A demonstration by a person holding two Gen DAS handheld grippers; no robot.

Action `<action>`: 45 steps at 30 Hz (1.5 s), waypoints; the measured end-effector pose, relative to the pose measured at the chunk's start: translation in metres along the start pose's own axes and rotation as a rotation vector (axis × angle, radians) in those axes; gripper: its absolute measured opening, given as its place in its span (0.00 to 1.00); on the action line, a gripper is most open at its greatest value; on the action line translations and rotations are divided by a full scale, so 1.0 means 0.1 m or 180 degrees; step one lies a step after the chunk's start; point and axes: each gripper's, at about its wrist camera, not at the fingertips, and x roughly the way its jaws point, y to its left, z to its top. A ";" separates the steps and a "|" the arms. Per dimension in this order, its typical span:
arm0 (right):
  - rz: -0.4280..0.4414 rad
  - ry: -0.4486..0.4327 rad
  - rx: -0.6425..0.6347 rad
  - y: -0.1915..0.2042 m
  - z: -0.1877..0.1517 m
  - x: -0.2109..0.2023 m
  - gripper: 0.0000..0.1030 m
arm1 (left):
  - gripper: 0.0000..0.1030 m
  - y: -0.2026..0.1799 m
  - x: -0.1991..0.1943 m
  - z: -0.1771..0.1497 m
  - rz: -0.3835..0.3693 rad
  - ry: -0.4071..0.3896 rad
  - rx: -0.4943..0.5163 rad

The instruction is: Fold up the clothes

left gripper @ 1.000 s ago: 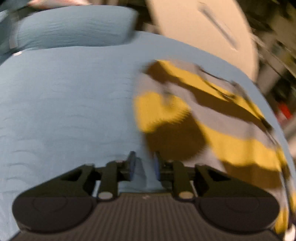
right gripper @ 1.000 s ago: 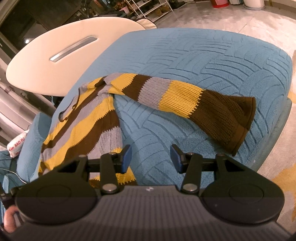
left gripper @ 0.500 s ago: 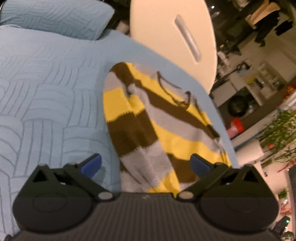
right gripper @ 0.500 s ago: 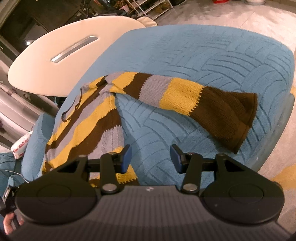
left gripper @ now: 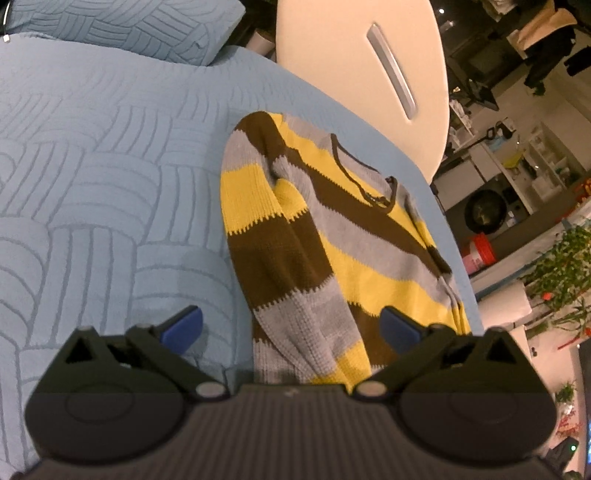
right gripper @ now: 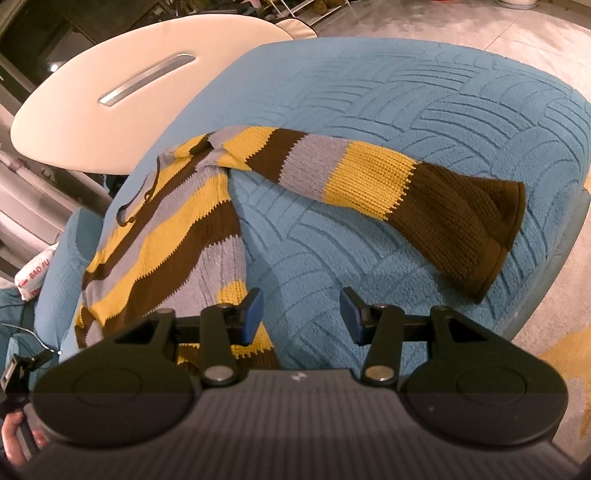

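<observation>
A striped knit sweater (left gripper: pixel 332 243) in yellow, brown and grey lies on a blue quilted bed (left gripper: pixel 92 177). In the left wrist view one sleeve is folded over the body. My left gripper (left gripper: pixel 291 326) is wide open and empty, hovering above the sweater's lower end. In the right wrist view the sweater body (right gripper: pixel 162 236) lies at the left and its other sleeve (right gripper: pixel 388 184) stretches out to the right across the bed. My right gripper (right gripper: pixel 301 314) is open and empty, above the bed beside the sweater's hem.
A white oval table (left gripper: pixel 362 70) stands beyond the bed; it also shows in the right wrist view (right gripper: pixel 129 85). A blue pillow (left gripper: pixel 122 26) lies at the bed's far end. The bed's edge (right gripper: pixel 554 266) drops to the floor at the right.
My left gripper has opened wide, let go of the folded sleeve and drawn back. My right gripper has stayed open and barely moved.
</observation>
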 end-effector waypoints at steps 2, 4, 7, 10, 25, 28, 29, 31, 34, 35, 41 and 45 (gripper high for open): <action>0.0001 0.0009 0.0008 -0.01 0.00 0.00 0.49 | 1.00 0.00 -0.01 0.00 0.0002 0.0001 0.0002; 0.0007 0.0010 0.0021 -0.02 0.00 0.00 0.49 | 1.00 0.00 -0.01 0.00 0.0003 0.0009 0.0003; 0.0013 0.0006 0.0036 -0.02 0.00 -0.01 0.49 | 1.00 0.00 0.00 0.00 0.0004 0.0020 0.0012; 0.0016 0.0005 0.0040 -0.02 0.00 0.00 0.49 | 1.00 -0.01 -0.01 0.00 0.0007 0.0016 0.0021; 0.0036 0.0011 0.0080 -0.02 0.01 0.01 0.49 | 1.00 0.02 -0.02 0.01 0.0013 0.0031 0.0018; 0.0053 0.0007 0.0102 -0.02 0.02 0.02 0.49 | 1.00 0.02 -0.02 0.01 0.0021 0.0029 0.0010; 0.0062 0.0004 0.0114 -0.03 0.02 0.02 0.49 | 1.00 0.02 -0.02 0.01 0.0026 0.0025 0.0000; 0.0080 -0.0004 0.0142 -0.04 0.03 0.02 0.49 | 1.00 0.03 -0.01 0.02 0.0039 0.0018 -0.0037; 0.0141 -0.0151 0.0273 -0.10 0.03 -0.05 0.49 | 1.00 0.07 0.00 0.04 0.0060 0.0007 -0.0128; 0.0170 -0.0240 0.0352 -0.14 0.03 -0.09 0.50 | 1.00 0.09 0.00 0.04 0.0062 -0.0002 -0.0171; 0.0226 -0.1032 0.1082 -0.55 0.04 -0.40 0.77 | 1.00 0.12 -0.02 0.03 0.0046 -0.0005 -0.0219; -0.0151 -0.1308 0.1098 -0.70 0.22 -0.48 0.76 | 1.00 0.07 0.01 0.03 0.0119 0.0008 -0.0161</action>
